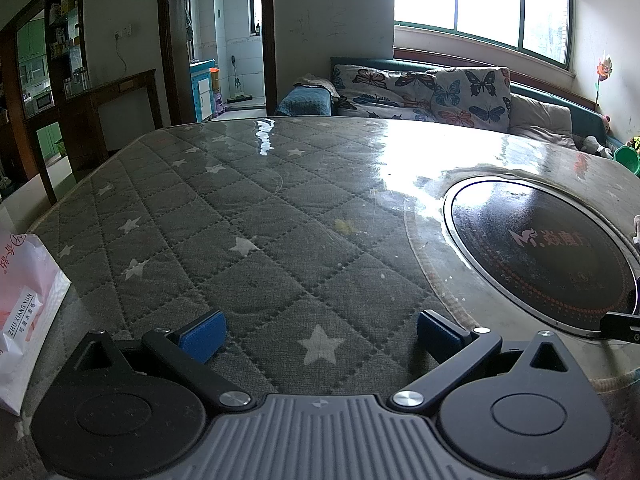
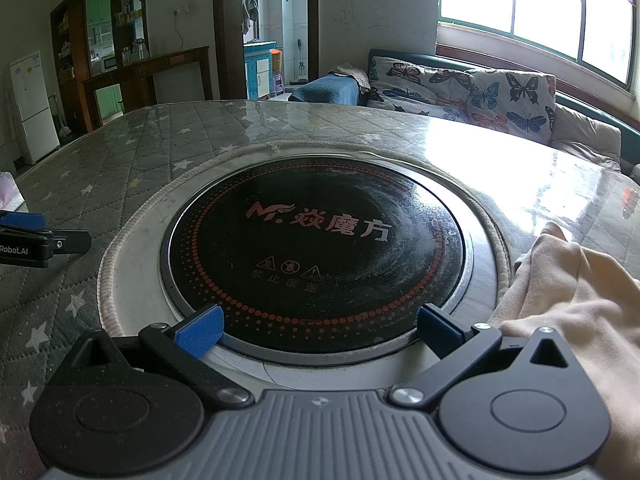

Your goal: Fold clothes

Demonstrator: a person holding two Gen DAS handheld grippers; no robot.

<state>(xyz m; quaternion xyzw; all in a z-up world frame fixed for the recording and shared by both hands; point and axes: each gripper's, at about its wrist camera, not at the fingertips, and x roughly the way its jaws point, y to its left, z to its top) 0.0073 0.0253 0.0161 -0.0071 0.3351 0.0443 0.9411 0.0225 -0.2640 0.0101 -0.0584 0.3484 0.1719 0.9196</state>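
Left of cooktop [image 2: 316, 256]: left gripper [image 1: 320, 338] over quilted table cover [image 1: 224, 216], jaws wide apart, empty. Over cooktop near rim: right gripper [image 2: 320, 330], spread wide, empty. Right of cooktop: cream garment [image 2: 576, 300], bunched. Judged soft, light, limp; pinch near edge.

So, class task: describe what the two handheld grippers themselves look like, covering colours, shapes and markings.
Both match. The left gripper and the right gripper each have two blue ribbed finger pads on black angled link arms with silver pivot screws, round black housings either side, and a grey ridged centre plate. White lettering ending "Robot.AI" shows on the left gripper's side in the right wrist view. No cables or sleeves show.
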